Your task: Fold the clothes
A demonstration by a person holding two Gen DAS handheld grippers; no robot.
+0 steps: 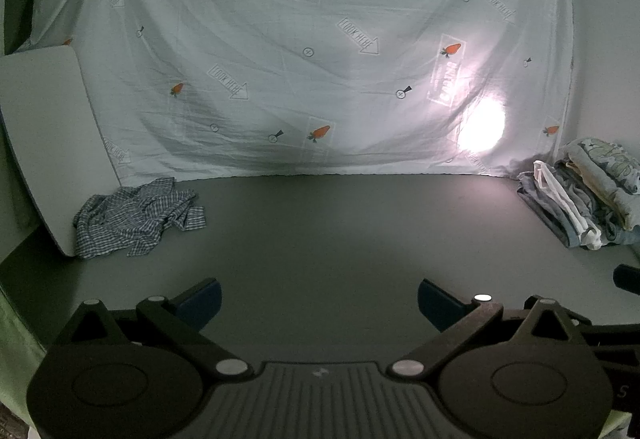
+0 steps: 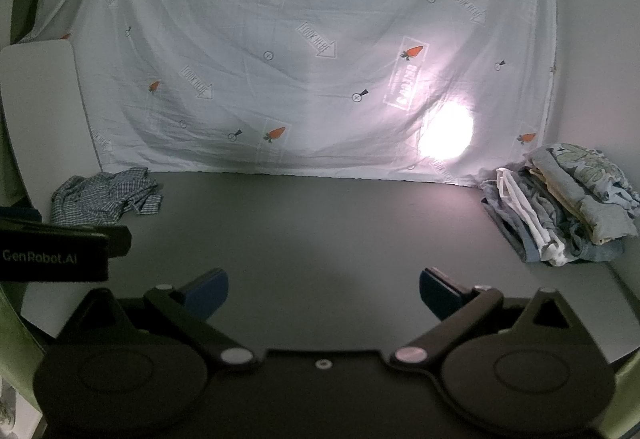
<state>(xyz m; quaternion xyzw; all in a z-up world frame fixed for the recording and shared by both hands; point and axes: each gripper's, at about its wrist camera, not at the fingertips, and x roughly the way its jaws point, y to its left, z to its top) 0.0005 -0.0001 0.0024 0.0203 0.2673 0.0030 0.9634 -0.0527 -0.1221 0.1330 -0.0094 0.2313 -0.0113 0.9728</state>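
A crumpled blue-and-white checked garment (image 1: 138,213) lies at the far left of the dark table (image 1: 340,231); it also shows in the right wrist view (image 2: 106,195). A stack of folded clothes (image 1: 588,195) sits at the far right, seen again in the right wrist view (image 2: 560,207). My left gripper (image 1: 319,303) is open and empty above the near part of the table. My right gripper (image 2: 324,295) is open and empty too, well short of both piles. The left gripper's body (image 2: 56,247) shows at the left edge of the right wrist view.
A pale sheet printed with carrots (image 1: 312,51) hangs behind the table, with a bright light spot (image 1: 482,129) low on its right side. A white board (image 1: 48,127) leans at the left, beside the checked garment.
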